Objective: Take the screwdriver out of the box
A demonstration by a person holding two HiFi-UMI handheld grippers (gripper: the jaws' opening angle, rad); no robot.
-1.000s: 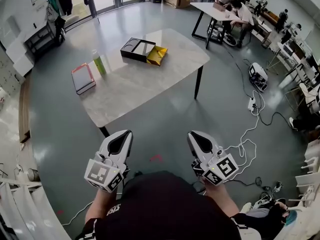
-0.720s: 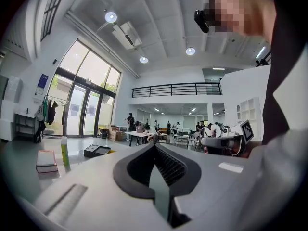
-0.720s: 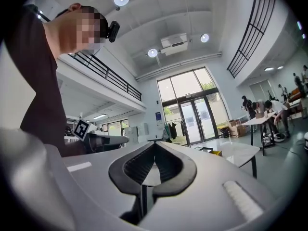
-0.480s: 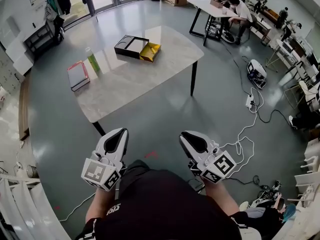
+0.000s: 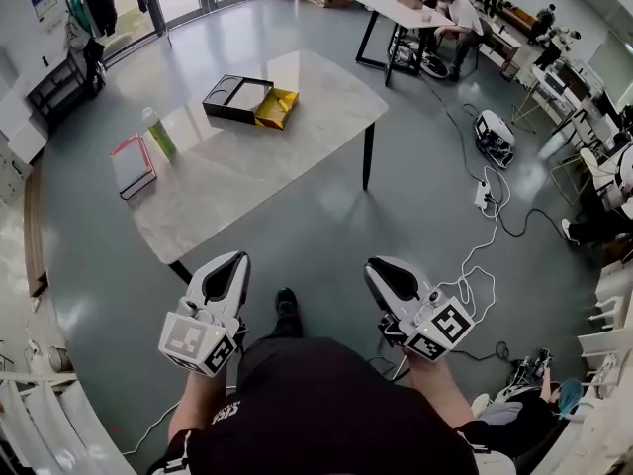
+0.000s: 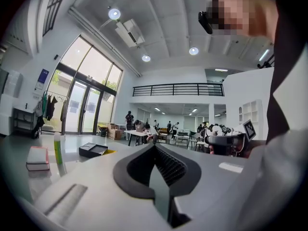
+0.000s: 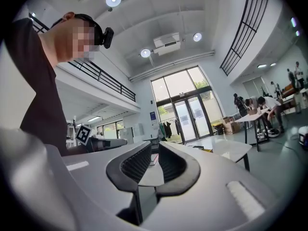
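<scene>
A black box [image 5: 235, 97] with a yellow open part [image 5: 275, 108] lies at the far side of the marble table [image 5: 287, 156]; the box also shows in the left gripper view [image 6: 93, 149]. No screwdriver can be made out at this distance. Both grippers hang in front of the person's body, well short of the table. My left gripper [image 5: 237, 257] [image 6: 154, 146] has its tips meeting and holds nothing. The jaws of my right gripper [image 5: 376, 263] [image 7: 155, 146] have just been opening; a narrow gap shows between the pads, with nothing in it.
A green bottle [image 5: 158, 132] and a red-edged book [image 5: 131, 164] are on the table's left part. Cables and a power strip [image 5: 483, 198] lie on the floor to the right. People sit at a white table [image 5: 401, 6] at the back. A shoe [image 5: 287, 307] shows between the grippers.
The table and box have shifted left in the head view as the person moves. A shoe has come into sight between the grippers. Both grippers stay low by the body.
</scene>
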